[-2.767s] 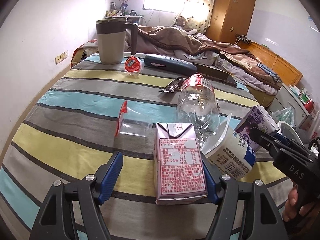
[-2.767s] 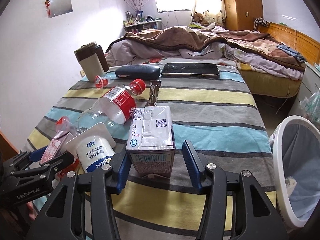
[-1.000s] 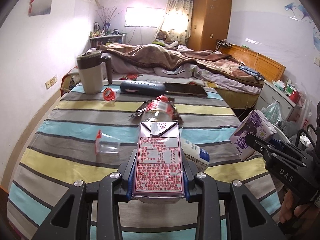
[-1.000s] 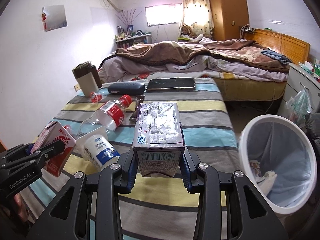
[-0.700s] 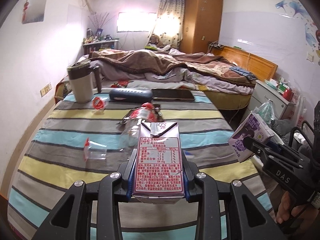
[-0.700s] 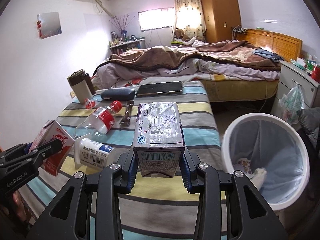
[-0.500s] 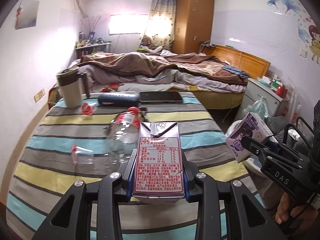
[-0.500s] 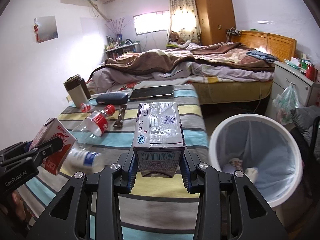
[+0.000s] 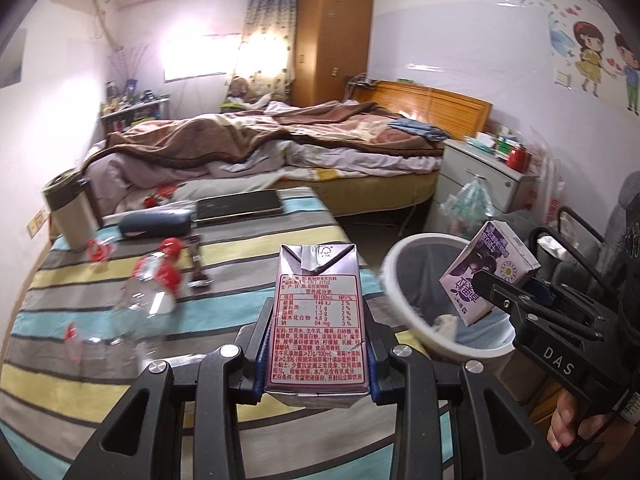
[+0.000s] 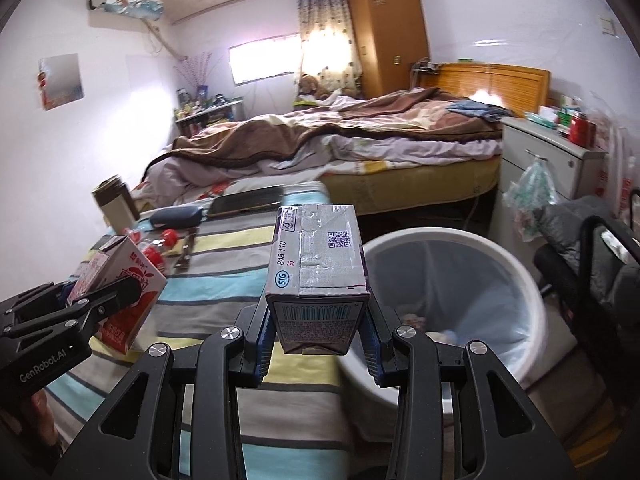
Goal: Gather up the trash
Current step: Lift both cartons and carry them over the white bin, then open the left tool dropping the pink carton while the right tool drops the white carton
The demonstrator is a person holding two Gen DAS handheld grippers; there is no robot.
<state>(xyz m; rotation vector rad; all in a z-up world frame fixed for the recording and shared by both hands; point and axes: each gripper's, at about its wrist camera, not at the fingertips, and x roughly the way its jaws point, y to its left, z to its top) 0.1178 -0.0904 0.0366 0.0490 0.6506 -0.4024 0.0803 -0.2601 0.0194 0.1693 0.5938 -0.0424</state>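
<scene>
My left gripper (image 9: 316, 354) is shut on a red and pink drink carton (image 9: 318, 320), held above the striped table; it also shows in the right wrist view (image 10: 120, 292). My right gripper (image 10: 318, 338) is shut on a purple milk carton (image 10: 318, 276), held near the rim of the white trash bin (image 10: 532, 292). In the left wrist view the purple carton (image 9: 488, 272) hangs over the bin (image 9: 400, 256). An empty plastic bottle with a red label (image 9: 148, 296) lies on the table, blurred.
On the striped table (image 9: 100, 360) stand a beige lidded mug (image 9: 68, 216), a dark case (image 9: 156, 224), a tablet (image 9: 240, 204), a wrapper (image 9: 198, 260) and a small red-capped cup (image 9: 96, 250). A bed (image 9: 280, 148), nightstand (image 9: 480, 180) and chair (image 10: 600, 264) lie beyond.
Both grippers closed on their cartons, lifted them off the table and carried them right toward the bin. The purple carton is now over the bin. The bottle rolled on the table.
</scene>
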